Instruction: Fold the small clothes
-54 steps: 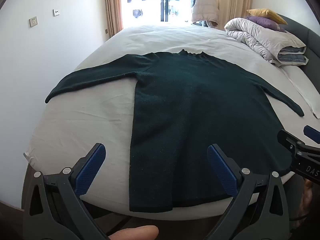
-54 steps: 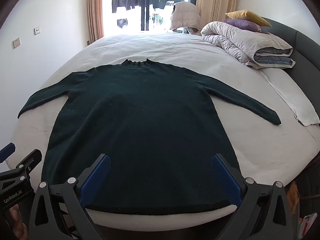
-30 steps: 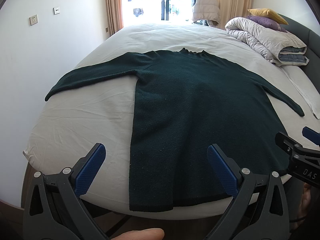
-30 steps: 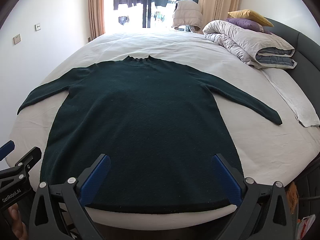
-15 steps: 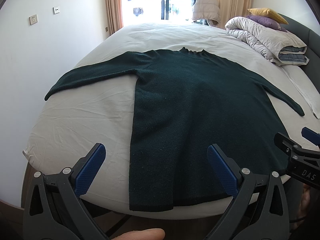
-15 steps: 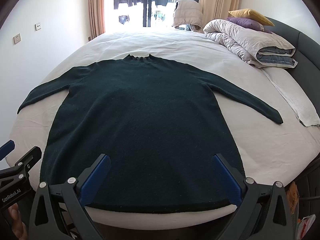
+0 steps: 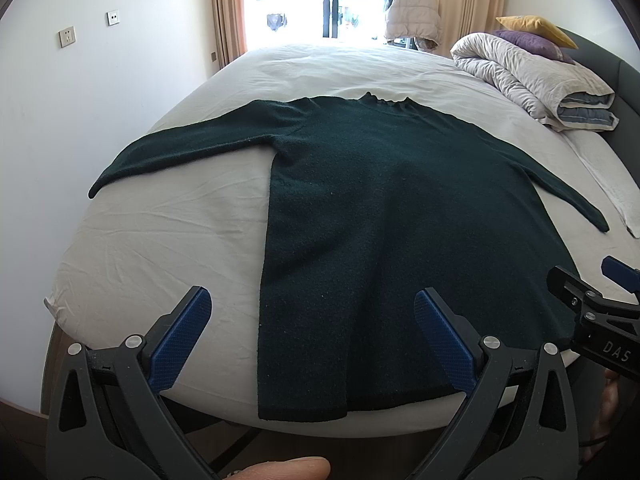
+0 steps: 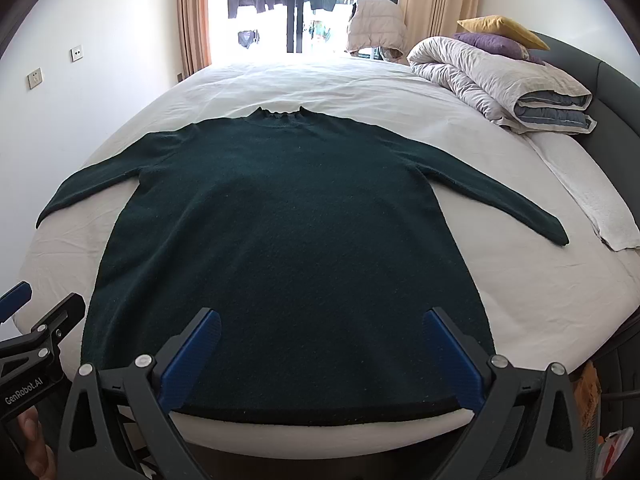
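Observation:
A dark green sweater (image 7: 384, 216) lies flat on the white bed (image 7: 168, 240), sleeves spread out, collar at the far side, hem at the near edge. It also shows in the right wrist view (image 8: 288, 240). My left gripper (image 7: 312, 332) is open and empty, held above the hem's left corner. My right gripper (image 8: 320, 348) is open and empty, held over the middle of the hem. Each gripper shows at the edge of the other's view: the right one (image 7: 592, 312) and the left one (image 8: 36, 328).
A rolled duvet (image 8: 496, 80) with yellow and purple pillows lies at the far right against the dark headboard (image 8: 608, 88). A white towel (image 8: 592, 196) lies by the right sleeve. A wall with sockets is on the left. A window with curtains is behind.
Both grippers have drifted very slightly; the sweater lies as before and both grippers stay open.

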{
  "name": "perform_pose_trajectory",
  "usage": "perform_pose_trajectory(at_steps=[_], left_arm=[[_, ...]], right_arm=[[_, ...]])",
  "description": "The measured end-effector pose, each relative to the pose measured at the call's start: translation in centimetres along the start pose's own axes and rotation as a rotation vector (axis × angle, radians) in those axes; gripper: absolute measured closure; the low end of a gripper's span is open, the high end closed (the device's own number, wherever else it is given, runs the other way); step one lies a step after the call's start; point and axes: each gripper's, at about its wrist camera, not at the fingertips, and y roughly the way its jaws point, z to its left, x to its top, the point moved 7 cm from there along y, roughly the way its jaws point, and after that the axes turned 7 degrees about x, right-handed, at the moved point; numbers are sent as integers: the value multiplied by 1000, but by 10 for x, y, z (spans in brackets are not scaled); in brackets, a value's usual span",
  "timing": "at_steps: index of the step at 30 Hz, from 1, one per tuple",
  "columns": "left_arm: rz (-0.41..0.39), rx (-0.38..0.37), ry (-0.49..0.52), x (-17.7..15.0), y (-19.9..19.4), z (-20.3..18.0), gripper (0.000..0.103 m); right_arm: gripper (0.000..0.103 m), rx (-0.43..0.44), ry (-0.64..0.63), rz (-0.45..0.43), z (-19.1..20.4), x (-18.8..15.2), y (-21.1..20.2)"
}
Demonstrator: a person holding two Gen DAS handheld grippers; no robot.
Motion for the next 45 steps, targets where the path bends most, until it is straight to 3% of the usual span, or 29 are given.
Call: perform_pose_trajectory(at_steps=[38,45], left_arm=[[7,-13,-18,-7,1,-5,0],[1,-101,-65,-6,1,1,0]], right_arm=[[0,2,1,17,6,-5,8],[0,16,4,17,6,-4,14]])
